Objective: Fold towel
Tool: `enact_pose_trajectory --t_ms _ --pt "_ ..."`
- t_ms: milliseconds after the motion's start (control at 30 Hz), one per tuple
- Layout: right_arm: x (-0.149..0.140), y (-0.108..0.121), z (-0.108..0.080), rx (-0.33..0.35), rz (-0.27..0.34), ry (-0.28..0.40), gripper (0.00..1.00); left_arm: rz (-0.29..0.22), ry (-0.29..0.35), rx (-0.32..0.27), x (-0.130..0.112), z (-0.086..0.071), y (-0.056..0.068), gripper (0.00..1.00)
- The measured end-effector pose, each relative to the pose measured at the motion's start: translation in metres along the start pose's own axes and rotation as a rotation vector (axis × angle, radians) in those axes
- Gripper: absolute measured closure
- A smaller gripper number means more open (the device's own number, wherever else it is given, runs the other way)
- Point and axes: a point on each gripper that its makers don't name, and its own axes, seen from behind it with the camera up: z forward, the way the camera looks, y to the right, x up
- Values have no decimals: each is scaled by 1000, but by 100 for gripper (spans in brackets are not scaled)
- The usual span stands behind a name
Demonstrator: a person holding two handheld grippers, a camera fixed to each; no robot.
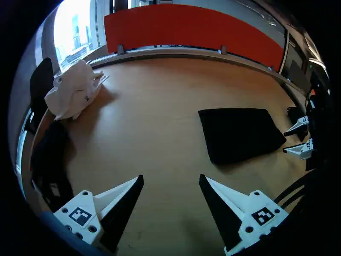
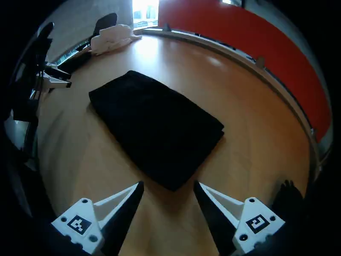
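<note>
A black towel lies folded into a flat rectangle on the wooden table, right of centre in the left gripper view. My left gripper stands open over bare wood, well short of the towel and to its left. In the right gripper view the same towel stretches away diagonally, and my right gripper hangs open just in front of its near corner, with nothing between the fingers. That right gripper also appears at the far right edge of the left gripper view, beside the towel.
A crumpled white cloth lies at the table's far left corner, seen too as the white cloth in the right gripper view. A red partition runs along the table's far edge. Dark chairs stand beyond the left edge.
</note>
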Motion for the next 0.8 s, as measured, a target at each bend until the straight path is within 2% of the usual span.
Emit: enact_pose_trajectory --t_ms 167,333,700,800 --pt "-1 -1 -1 15 -6 -9 31 -2 0 3 -1 -1 -3 3" --pt "-5 0 0 21 5 -35 57 -5 1 3 0 -1 -5 3" --pt "-3 2 -3 33 2 -31 59 -2 1 4 0 -1 -6 3" --pt "-3 1 -2 40 -6 -33 70 -4 0 4 -1 -1 -6 3"
